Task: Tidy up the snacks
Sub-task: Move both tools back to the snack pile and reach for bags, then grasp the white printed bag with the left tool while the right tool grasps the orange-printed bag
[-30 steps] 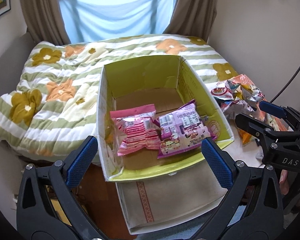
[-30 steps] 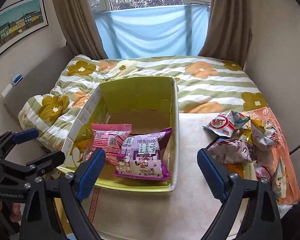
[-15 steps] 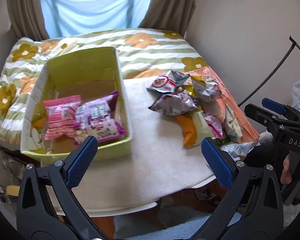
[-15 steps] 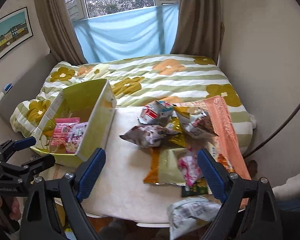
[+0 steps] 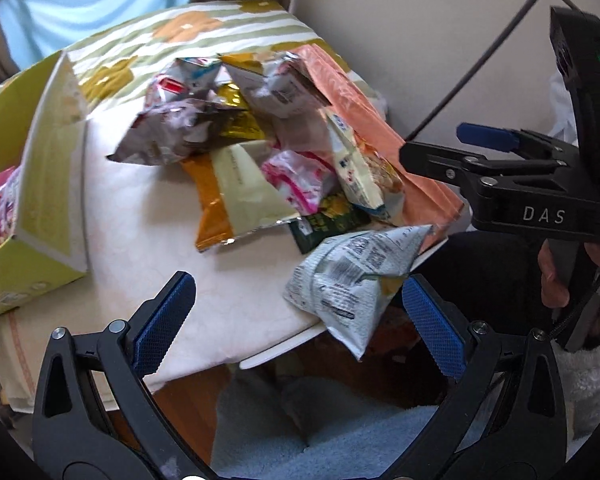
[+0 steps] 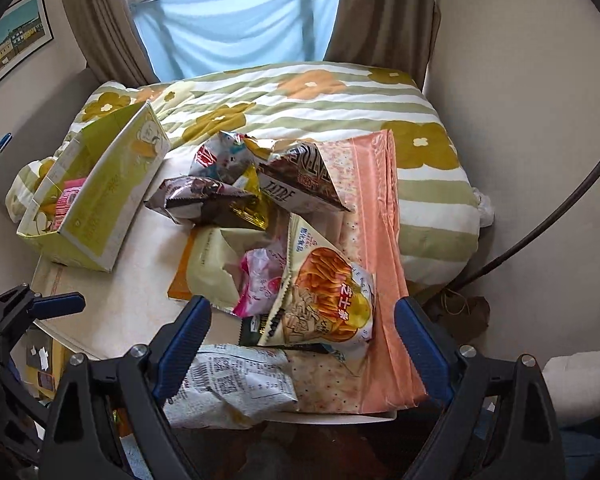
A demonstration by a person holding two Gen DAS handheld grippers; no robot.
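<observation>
A pile of snack bags (image 5: 260, 148) lies on the white table (image 5: 140, 208), also in the right wrist view (image 6: 260, 232). A white printed bag (image 5: 352, 276) hangs over the table's near edge; it also shows in the right wrist view (image 6: 236, 384). A yellow-green cardboard box (image 6: 100, 204) at the left holds pink packets (image 6: 66, 204); it also shows in the left wrist view (image 5: 40, 184). My left gripper (image 5: 296, 320) is open and empty, just before the white bag. My right gripper (image 6: 300, 336) is open and empty above the near end of the pile, and shows in the left wrist view (image 5: 460, 148).
A large orange-pink bag (image 6: 376, 264) lies along the table's right side. A bed with a striped flower quilt (image 6: 320, 96) stands behind the table. A wall is at the right, and a blue rug (image 5: 300, 432) lies on the floor below.
Both grippers have swung right, from the box to the snack pile, and come closer to it. Both stayed open and empty.
</observation>
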